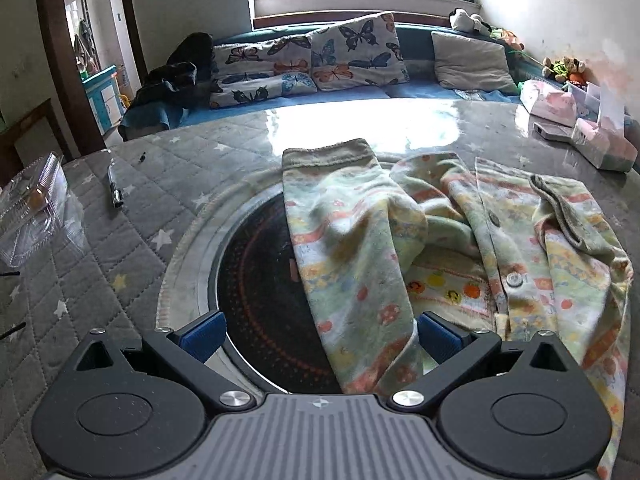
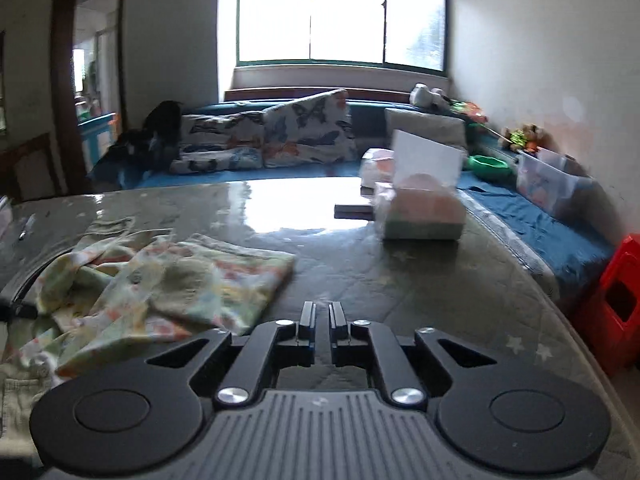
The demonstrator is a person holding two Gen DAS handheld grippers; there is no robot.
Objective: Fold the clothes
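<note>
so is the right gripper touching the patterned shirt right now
Apart. In the right wrist view the right gripper is shut on nothing, over bare table, with the patterned shirt off to its left.

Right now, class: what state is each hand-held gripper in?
Left hand-held gripper: open, garment sleeve lying between the jaws, not pinched.
Right hand-held gripper: shut, holding nothing.

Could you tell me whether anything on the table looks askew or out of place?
The patterned garment lies rumpled, not flat: one sleeve is flopped across the round black inset in the table. A pen lies loose on the quilted cover.
</note>
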